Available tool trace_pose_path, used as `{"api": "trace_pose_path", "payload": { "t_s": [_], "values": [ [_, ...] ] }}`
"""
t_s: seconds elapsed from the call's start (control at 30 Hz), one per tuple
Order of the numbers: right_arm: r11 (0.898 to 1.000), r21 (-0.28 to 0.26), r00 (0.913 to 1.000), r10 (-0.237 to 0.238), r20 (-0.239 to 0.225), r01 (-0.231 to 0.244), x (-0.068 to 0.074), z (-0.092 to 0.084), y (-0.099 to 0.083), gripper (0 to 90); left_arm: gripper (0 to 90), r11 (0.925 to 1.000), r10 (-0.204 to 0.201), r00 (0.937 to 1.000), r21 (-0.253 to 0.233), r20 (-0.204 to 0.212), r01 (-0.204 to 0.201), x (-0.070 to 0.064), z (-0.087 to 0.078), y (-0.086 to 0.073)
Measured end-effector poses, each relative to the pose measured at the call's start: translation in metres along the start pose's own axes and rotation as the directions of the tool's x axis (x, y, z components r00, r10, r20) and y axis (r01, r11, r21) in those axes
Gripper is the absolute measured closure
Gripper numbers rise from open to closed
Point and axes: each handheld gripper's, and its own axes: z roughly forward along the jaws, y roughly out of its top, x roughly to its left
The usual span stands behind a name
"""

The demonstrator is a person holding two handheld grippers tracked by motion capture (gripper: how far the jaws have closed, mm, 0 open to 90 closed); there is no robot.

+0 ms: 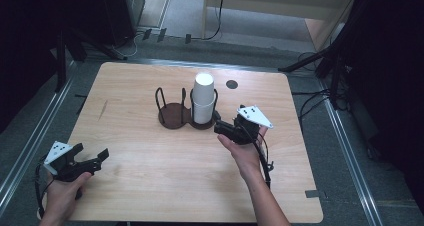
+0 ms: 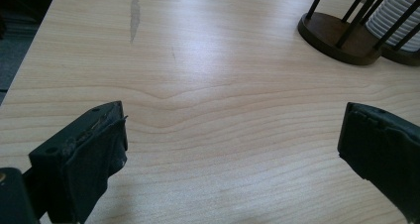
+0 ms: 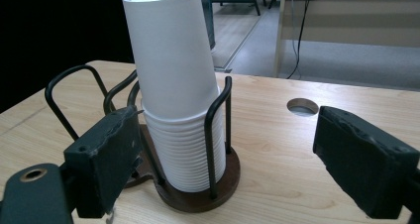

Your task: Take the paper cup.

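A dark wire cup holder [image 1: 173, 115] with two round bases stands mid-table. Its left bay is empty. Its right bay holds a stack of white paper cups [image 1: 203, 98], and the top cup sticks up high and leans slightly. My right gripper [image 1: 218, 123] is open just right of the stack, jaws pointed at it. In the right gripper view the cup stack [image 3: 173, 85] sits between and beyond the jaws of the right gripper [image 3: 233, 154], untouched. My left gripper [image 1: 91, 152] is open near the front left, over bare wood. The left gripper view shows the left gripper [image 2: 235, 140] empty and the holder [image 2: 341, 35] far off.
A round cable hole [image 1: 231, 84] lies in the table [image 1: 150, 186] behind and right of the cups. A grey smear [image 1: 103, 109] marks the wood at the left. Dark stands and cables ring the table on the floor.
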Motion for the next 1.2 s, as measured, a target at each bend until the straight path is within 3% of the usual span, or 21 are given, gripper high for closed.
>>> {"api": "trace_pose_path", "payload": {
  "t_s": [0.1,1.2],
  "values": [
    [1.0,0.001,0.9998,-0.01,0.015,0.01,0.003,0.004,0.001,12.6,0.0,1.0,0.002,1.0,0.003,0.004,-0.002,0.0,0.0,0.0],
    [0.999,0.023,0.9994,-0.03,-0.015,0.031,0.024,0.043,0.008,13.8,0.0,1.0,-0.002,0.9999,0.0,0.01,0.002,0.001,0.0,0.0]
  ]
}}
